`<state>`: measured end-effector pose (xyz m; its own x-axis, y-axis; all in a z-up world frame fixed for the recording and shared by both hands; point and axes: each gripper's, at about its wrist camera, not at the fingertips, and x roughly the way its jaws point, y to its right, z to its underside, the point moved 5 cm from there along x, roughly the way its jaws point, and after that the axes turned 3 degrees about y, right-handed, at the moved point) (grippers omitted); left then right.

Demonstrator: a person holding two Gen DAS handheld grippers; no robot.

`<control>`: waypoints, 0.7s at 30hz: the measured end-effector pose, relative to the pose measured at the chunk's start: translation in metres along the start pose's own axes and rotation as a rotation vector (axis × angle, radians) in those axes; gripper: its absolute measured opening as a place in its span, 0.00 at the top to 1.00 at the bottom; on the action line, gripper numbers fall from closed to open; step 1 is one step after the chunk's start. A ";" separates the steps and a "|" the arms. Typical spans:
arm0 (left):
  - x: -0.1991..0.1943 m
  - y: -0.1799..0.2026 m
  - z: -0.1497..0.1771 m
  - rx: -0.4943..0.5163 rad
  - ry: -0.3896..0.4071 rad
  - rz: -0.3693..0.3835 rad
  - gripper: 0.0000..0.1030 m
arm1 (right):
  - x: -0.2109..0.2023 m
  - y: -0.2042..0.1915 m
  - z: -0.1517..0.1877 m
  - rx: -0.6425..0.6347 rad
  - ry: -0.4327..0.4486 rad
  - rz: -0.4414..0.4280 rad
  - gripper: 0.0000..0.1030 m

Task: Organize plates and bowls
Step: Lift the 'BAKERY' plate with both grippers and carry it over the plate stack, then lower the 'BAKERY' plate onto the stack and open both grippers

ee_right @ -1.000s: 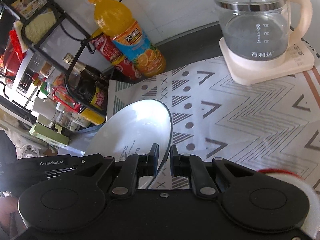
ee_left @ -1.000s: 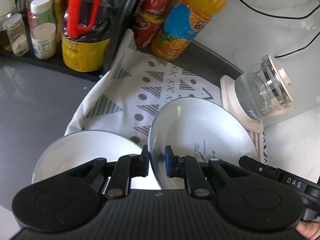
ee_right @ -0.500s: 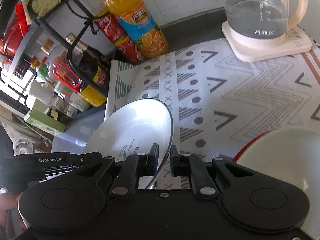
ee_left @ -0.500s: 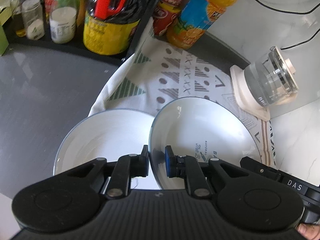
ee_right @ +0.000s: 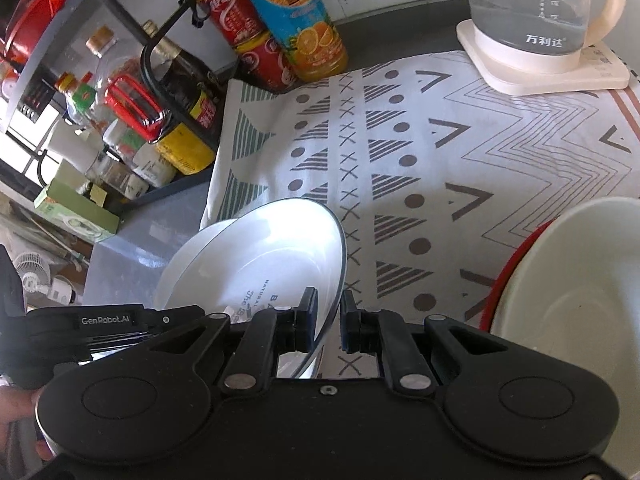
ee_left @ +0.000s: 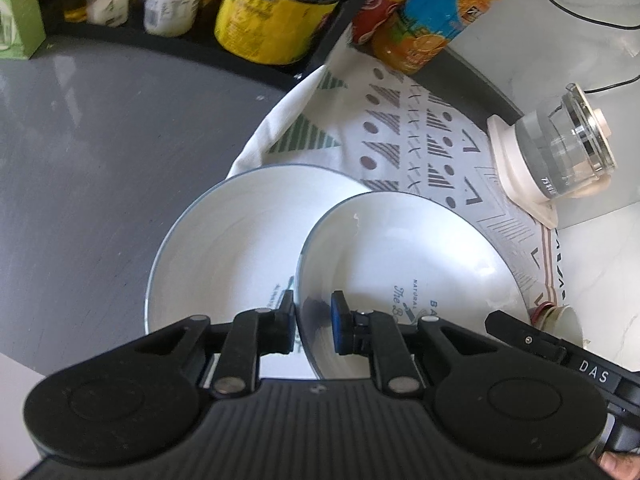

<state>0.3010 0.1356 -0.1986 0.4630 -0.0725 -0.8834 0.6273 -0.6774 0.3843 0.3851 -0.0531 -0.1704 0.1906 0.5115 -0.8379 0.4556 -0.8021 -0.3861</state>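
Both grippers carried held plate [ee_left: 400,256] over second plate [ee_left: 224,240]; left gripper [ee_left: 314,322] and right gripper [ee_right: 327,320] pinched opposite rims; glazed ceramic, stiff, slippery, breakable

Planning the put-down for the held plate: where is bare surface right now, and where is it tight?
Free: grey counter left of the resting plate; patterned cloth between the kettle base, the bottles and the red-rimmed bowl. Crowded: the condiment rack. Both grippers, left and right, grip the held plate.

Glass kettle [ee_right: 532,20], orange-drink bottle [ee_right: 296,20], patterned cloth [ee_right: 440,152].
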 end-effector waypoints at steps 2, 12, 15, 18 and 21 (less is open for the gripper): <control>0.002 -0.004 0.002 -0.009 -0.002 -0.002 0.85 | 0.002 -0.003 0.002 -0.012 -0.003 0.008 0.88; 0.008 -0.020 0.008 -0.046 -0.003 -0.014 0.83 | 0.016 -0.015 0.006 -0.080 -0.036 0.031 0.88; 0.009 -0.025 0.009 -0.052 -0.001 -0.026 0.83 | 0.021 -0.018 0.009 -0.097 -0.048 0.033 0.89; 0.009 -0.031 0.010 -0.062 -0.004 -0.038 0.83 | 0.025 -0.023 0.013 -0.121 -0.053 0.043 0.89; 0.010 -0.035 0.012 -0.066 -0.009 -0.049 0.83 | 0.029 -0.026 0.019 -0.145 -0.061 0.067 0.89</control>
<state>0.2766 0.1500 -0.2241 0.4248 -0.0473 -0.9040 0.6894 -0.6303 0.3570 0.3623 -0.0234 -0.1923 0.1733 0.4353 -0.8834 0.5653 -0.7785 -0.2728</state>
